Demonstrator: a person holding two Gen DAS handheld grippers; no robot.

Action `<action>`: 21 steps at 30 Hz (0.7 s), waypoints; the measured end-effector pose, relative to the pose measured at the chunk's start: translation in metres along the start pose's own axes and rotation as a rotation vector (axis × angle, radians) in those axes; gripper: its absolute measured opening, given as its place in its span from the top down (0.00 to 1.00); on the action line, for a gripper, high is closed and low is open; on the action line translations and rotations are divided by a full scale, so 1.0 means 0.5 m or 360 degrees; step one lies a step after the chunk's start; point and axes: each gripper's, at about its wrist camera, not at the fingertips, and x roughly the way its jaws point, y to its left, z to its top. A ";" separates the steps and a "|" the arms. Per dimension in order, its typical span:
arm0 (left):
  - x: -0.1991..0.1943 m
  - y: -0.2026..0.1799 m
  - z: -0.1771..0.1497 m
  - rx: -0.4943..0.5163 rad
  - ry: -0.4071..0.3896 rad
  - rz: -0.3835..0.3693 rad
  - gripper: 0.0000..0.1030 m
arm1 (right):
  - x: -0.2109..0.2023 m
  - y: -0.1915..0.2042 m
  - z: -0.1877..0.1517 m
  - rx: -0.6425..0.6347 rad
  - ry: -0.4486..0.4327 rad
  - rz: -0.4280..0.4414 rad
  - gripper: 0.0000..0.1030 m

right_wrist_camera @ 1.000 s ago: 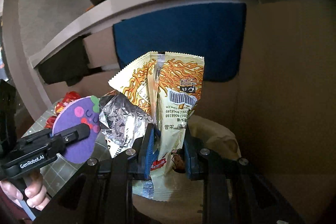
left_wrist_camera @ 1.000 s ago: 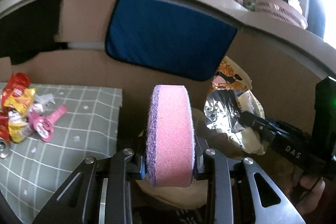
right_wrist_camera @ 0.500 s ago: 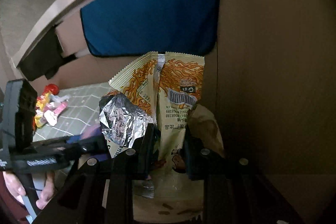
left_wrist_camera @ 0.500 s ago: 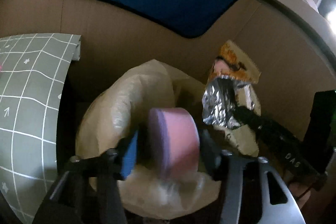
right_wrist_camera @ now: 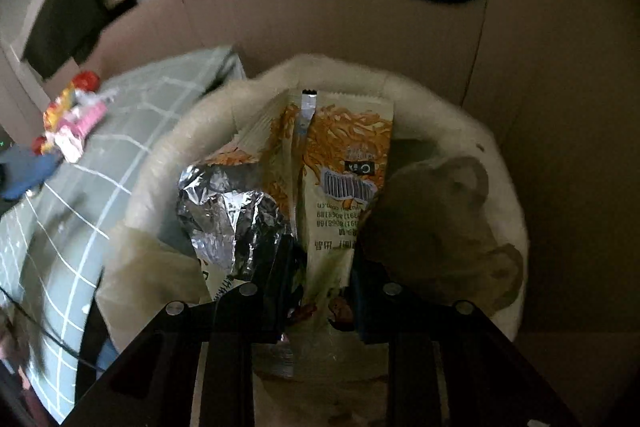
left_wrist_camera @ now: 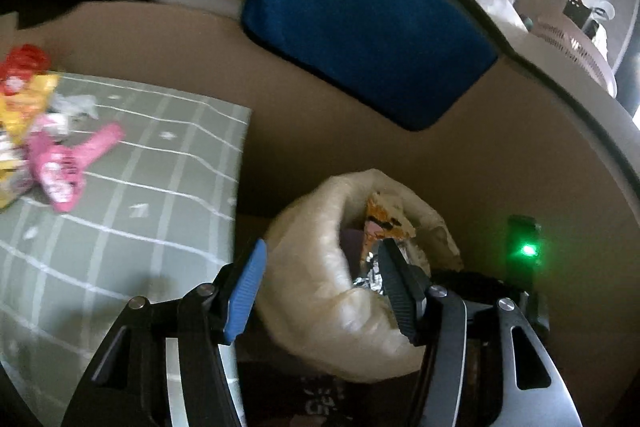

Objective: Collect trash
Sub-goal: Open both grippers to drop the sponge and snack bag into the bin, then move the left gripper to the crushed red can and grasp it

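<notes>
Brown cardboard walls (right_wrist_camera: pixel 560 75) with a blue cloth (left_wrist_camera: pixel 368 19) hung on the far side enclose our work area, and a green checked tablecloth (left_wrist_camera: pixel 132 195) lies to the left. Our left gripper (left_wrist_camera: pixel 320 287) is spread wide with nothing between its fingers, hovering at the near rim of the bag-lined bin (left_wrist_camera: pixel 316 283). Our right gripper (right_wrist_camera: pixel 320 279) pinches the noodle wrapper (right_wrist_camera: pixel 340 179) low inside the bin (right_wrist_camera: pixel 496 163), its crumpled foil lining (right_wrist_camera: pixel 224 211) exposed. More wrappers (left_wrist_camera: pixel 36 131) sit piled at the far left.
</notes>
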 end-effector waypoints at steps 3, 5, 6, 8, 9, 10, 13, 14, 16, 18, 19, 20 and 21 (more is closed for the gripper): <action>-0.044 0.022 -0.008 -0.0008 -0.0067 0.0051 0.43 | 0.007 0.003 0.002 0.0000 0.0061 -0.0015 0.72; -0.071 0.040 -0.008 -0.0018 -0.0111 0.0077 0.43 | 0.000 0.003 -0.003 0.0027 0.0034 0.0003 0.69; -0.083 0.050 -0.007 -0.0025 -0.0136 0.0095 0.43 | -0.007 -0.002 -0.006 0.0061 0.0015 0.0028 0.64; -0.104 0.072 -0.011 -0.0031 -0.0191 0.0153 0.42 | -0.020 -0.007 -0.014 0.0115 -0.0025 0.0043 0.56; -0.118 0.080 -0.012 -0.0031 -0.0220 0.0183 0.42 | -0.034 -0.009 -0.022 0.0128 -0.0065 0.0041 0.54; -0.132 0.089 -0.015 -0.0031 -0.0251 0.0209 0.42 | -0.049 -0.008 -0.026 0.0125 -0.0097 0.0038 0.51; -0.177 0.122 -0.024 -0.0054 -0.0331 0.0286 0.41 | -0.087 -0.002 -0.034 0.0116 -0.0186 0.0054 0.41; -0.195 0.136 -0.027 -0.0069 -0.0359 0.0315 0.40 | -0.106 0.002 -0.039 0.0109 -0.0227 0.0053 0.40; -0.221 0.160 -0.032 -0.0082 -0.0407 0.0373 0.40 | -0.135 0.010 -0.042 0.0083 -0.0294 0.0052 0.39; -0.250 0.182 -0.040 -0.0091 -0.0459 0.0441 0.39 | -0.166 0.030 -0.036 0.0058 -0.0391 0.0076 0.39; -0.271 0.196 -0.045 -0.0099 -0.0496 0.0476 0.38 | -0.186 0.042 -0.035 0.0050 -0.0458 0.0093 0.39; -0.283 0.206 -0.048 -0.0109 -0.0521 0.0497 0.37 | -0.206 0.058 -0.033 0.0030 -0.0527 0.0107 0.39; -0.296 0.217 -0.051 -0.0123 -0.0552 0.0519 0.37 | -0.221 0.073 -0.030 0.0006 -0.0579 0.0114 0.39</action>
